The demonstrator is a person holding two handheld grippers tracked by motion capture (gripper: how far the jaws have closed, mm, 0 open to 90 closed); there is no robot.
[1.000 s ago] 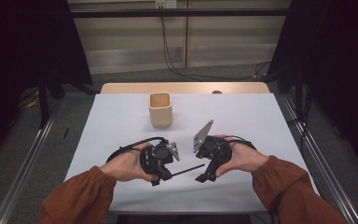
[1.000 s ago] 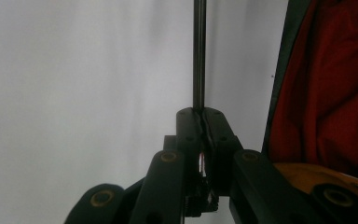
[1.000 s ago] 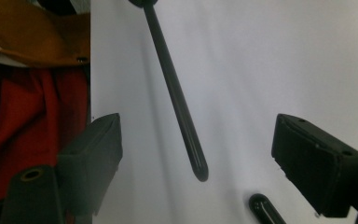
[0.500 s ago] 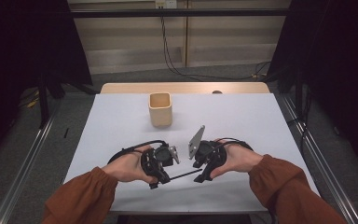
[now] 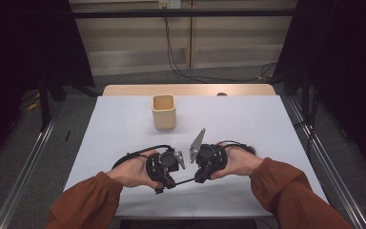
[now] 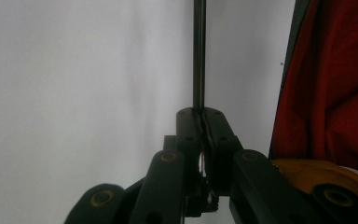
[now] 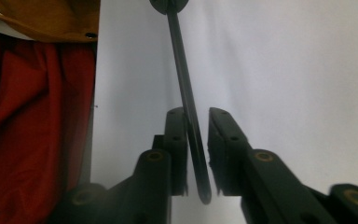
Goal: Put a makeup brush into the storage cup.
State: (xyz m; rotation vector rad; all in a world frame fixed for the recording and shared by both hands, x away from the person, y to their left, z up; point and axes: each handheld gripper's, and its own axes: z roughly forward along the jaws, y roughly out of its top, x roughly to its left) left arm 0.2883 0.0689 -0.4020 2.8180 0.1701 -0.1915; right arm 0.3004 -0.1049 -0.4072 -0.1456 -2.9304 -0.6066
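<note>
Near the worktop's (image 5: 124, 124) front edge, our left gripper (image 5: 164, 168) clamps a thin black rod (image 5: 185, 181); the right gripper's (image 5: 204, 168) jaws have just been closing around its other end, a slight gap remaining, to share the hold.

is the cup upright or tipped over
Upright. In the high view the cup stands on the table with its open mouth facing up, apart from both grippers.

A tan cup (image 5: 164, 111) stands upright on my white table (image 5: 267, 124), far side; cables (image 5: 181, 57) trail across the floor beyond.
</note>
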